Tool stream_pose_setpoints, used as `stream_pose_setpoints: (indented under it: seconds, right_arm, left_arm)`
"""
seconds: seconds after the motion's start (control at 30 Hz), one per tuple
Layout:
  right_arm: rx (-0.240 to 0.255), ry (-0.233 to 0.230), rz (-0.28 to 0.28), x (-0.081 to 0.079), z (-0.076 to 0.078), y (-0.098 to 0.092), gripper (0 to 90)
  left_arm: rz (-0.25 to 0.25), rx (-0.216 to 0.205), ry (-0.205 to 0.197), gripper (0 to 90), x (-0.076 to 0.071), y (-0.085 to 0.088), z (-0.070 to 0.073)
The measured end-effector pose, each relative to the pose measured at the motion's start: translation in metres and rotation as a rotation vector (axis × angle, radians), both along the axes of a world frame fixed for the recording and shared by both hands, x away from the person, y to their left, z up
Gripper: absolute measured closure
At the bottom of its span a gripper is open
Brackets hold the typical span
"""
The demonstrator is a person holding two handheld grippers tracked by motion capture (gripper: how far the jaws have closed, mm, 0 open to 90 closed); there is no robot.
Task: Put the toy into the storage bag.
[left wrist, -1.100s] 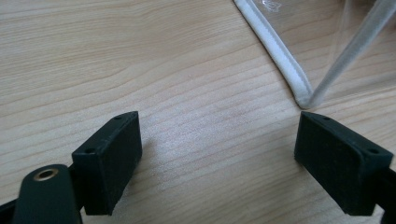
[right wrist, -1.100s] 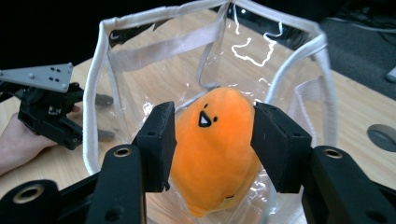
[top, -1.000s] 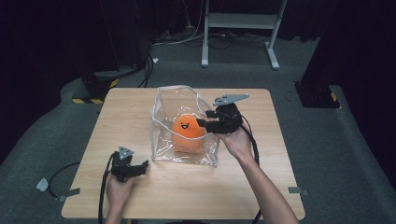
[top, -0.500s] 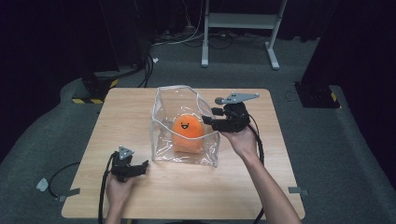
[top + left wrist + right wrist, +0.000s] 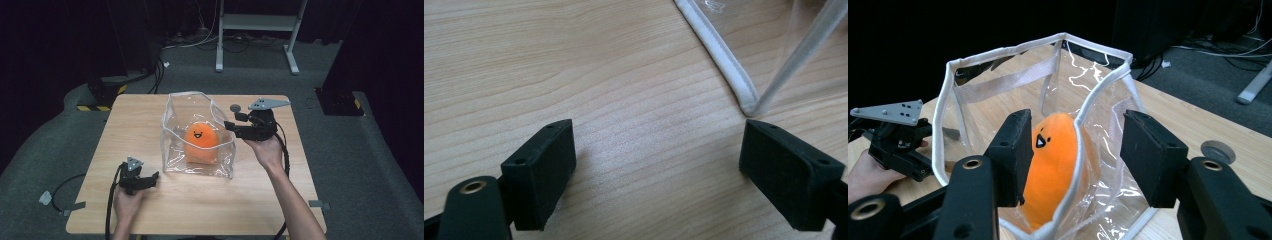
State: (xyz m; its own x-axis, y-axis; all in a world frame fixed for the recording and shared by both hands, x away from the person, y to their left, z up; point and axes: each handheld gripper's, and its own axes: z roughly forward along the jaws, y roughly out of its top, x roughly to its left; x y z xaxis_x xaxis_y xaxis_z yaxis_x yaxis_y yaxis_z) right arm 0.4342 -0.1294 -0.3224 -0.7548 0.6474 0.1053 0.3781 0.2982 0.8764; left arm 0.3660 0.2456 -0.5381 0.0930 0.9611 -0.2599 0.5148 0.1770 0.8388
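Note:
A clear plastic bag point(image 5: 175, 120) with white trim stands open in the middle of the wooden table point(image 5: 140, 115). An orange plush with a smiling face point(image 5: 201, 142) sits inside it point(image 5: 1055, 165). My right gripper point(image 5: 229, 125) hovers at the bag's right side, level and pointing at it. Its jaws stand apart point(image 5: 1073, 150); the bag's near rim point(image 5: 1083, 112) lines up between them, and the pads do not press it. My left gripper point(image 5: 152, 176) rests low at the front left, open wide point(image 5: 654, 170). Just ahead of it is the bag's bottom corner point(image 5: 746, 100).
A small grey disc point(image 5: 234, 107) lies on the table behind the right gripper, seen also as a grey disc point(image 5: 1217, 151) in the right gripper view. Bare wood surrounds the left gripper. Beyond the table are cables on the floor point(image 5: 160, 70) and a white frame point(image 5: 255, 22).
My right gripper has drawn a little to the right, away from the bag's side. The left gripper, the bag and the plush have stayed where they were.

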Motion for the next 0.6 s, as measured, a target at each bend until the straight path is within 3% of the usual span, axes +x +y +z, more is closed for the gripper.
stream_pose_setpoints:
  seconds: [0.6]
  right_arm:
    - [0.027, -0.024, -0.029, -0.005, 0.005, -0.021, 46.0]
  left_arm:
    - [0.0, 0.0, 0.0, 15.0, 0.0, 0.0, 0.0]
